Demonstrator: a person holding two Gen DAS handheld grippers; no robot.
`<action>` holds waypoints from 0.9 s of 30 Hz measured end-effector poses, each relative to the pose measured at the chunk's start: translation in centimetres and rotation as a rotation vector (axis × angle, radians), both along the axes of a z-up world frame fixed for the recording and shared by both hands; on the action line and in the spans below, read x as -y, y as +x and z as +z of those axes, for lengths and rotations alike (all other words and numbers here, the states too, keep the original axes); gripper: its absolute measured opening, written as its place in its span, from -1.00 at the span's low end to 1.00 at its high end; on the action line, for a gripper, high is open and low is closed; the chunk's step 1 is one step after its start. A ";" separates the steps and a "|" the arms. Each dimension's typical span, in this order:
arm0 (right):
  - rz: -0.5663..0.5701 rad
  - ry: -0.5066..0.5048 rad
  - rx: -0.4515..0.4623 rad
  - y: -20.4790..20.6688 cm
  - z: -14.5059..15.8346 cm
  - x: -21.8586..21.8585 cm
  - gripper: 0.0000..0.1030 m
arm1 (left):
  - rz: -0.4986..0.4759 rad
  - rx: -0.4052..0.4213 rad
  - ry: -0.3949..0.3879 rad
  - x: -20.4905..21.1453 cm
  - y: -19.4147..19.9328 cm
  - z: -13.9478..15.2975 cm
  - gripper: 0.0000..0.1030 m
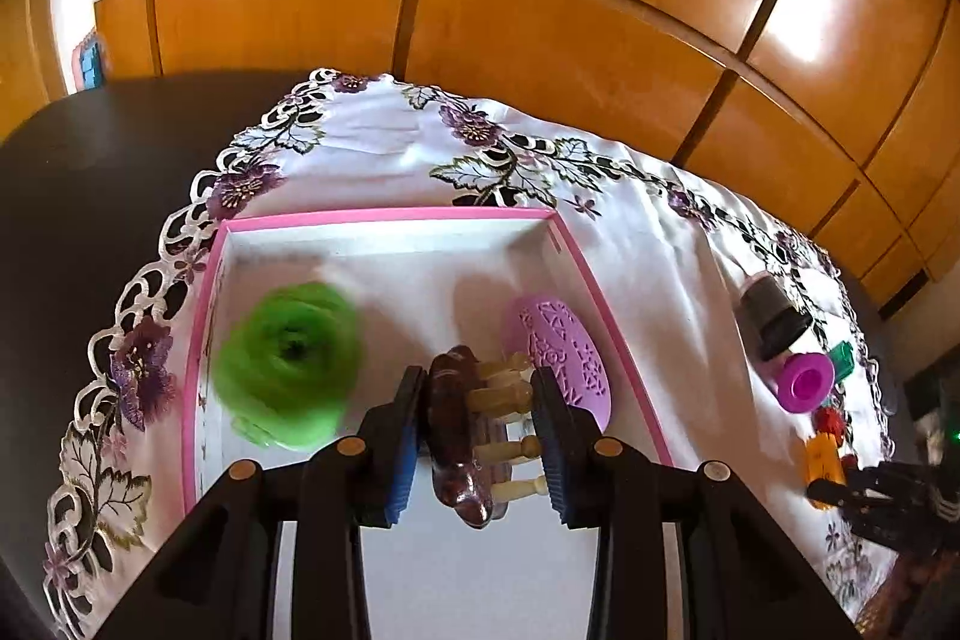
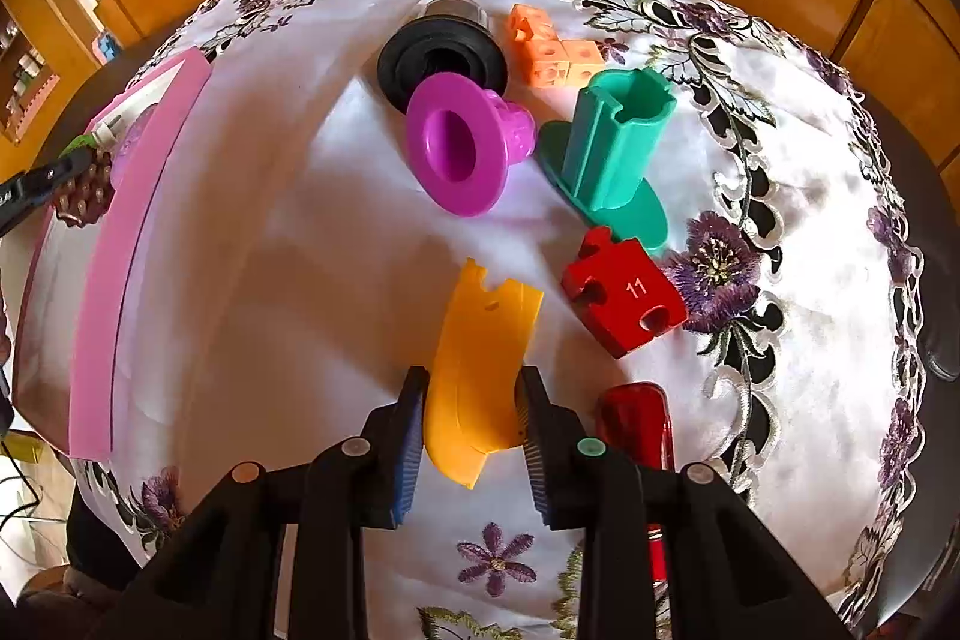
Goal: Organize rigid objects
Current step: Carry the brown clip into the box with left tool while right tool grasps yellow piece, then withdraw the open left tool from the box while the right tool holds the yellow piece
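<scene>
Left tongs (image 1: 480, 436) are clamped on a stiff, probably light wooden massager (image 1: 459, 436) above the pink box (image 1: 384, 215); right tongs (image 2: 471, 436) are pinched around the thin, slick-looking yellow piece (image 2: 480, 358), gripped edgewise.

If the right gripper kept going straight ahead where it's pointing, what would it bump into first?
The right gripper is already shut on the yellow piece. Straight ahead, the bare tablecloth comes first, then probably the purple spool lying on its side, though depth is hard to judge here.

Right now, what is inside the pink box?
Inside the pink box lie a green ball and a lilac oval piece. The left gripper holds a brown pegged piece over it, hiding the floor below.
</scene>
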State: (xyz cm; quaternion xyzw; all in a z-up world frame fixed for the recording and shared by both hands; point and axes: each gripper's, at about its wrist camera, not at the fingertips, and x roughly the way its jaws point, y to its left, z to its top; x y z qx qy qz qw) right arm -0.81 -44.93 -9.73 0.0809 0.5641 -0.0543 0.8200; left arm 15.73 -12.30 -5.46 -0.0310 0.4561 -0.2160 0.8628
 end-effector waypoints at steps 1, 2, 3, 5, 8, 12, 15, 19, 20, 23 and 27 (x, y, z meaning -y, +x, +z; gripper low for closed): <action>0.002 -0.006 -0.001 0.0 0.0 0.0 -0.44 | 0.004 0.009 0.001 -0.1 -0.1 0.1 -0.27; 0.004 -0.012 -0.001 0.6 -0.2 -0.3 -0.43 | 0.008 0.018 -0.002 -0.3 -0.4 0.3 -0.19; 0.005 -0.015 -0.001 0.6 -0.2 -0.4 -0.44 | 0.013 0.023 -0.008 -0.5 -0.7 0.4 -0.11; 0.004 -0.017 -0.002 0.9 -0.4 -0.6 -0.44 | 0.023 0.039 -0.013 -1.0 -1.4 0.7 -0.02; -0.002 -0.010 -0.001 1.0 -0.4 -0.5 -0.43 | 0.048 0.069 -0.010 -1.8 -2.6 1.3 0.14; -0.008 0.000 -0.001 0.9 -0.5 -0.3 -0.43 | 0.078 0.109 0.004 -2.6 -4.6 1.9 0.21; -0.011 0.008 -0.001 0.9 -0.5 -0.1 -0.43 | 0.084 0.134 0.028 -2.8 -6.5 2.0 0.22; -0.013 0.011 -0.001 0.9 -0.5 -0.1 -0.40 | 0.078 0.147 0.058 -2.5 -8.6 1.7 0.25; -0.014 0.012 0.000 0.9 -0.5 -0.1 -0.40 | 0.076 0.147 0.065 -2.4 -9.0 1.6 0.28; -0.018 0.017 0.001 0.9 -0.5 0.0 -0.40 | 0.064 0.160 0.100 -1.8 -10.2 1.4 0.29; -0.017 0.017 0.001 0.9 -0.5 0.1 -0.40 | 0.070 0.178 0.111 -1.6 -11.0 1.6 0.29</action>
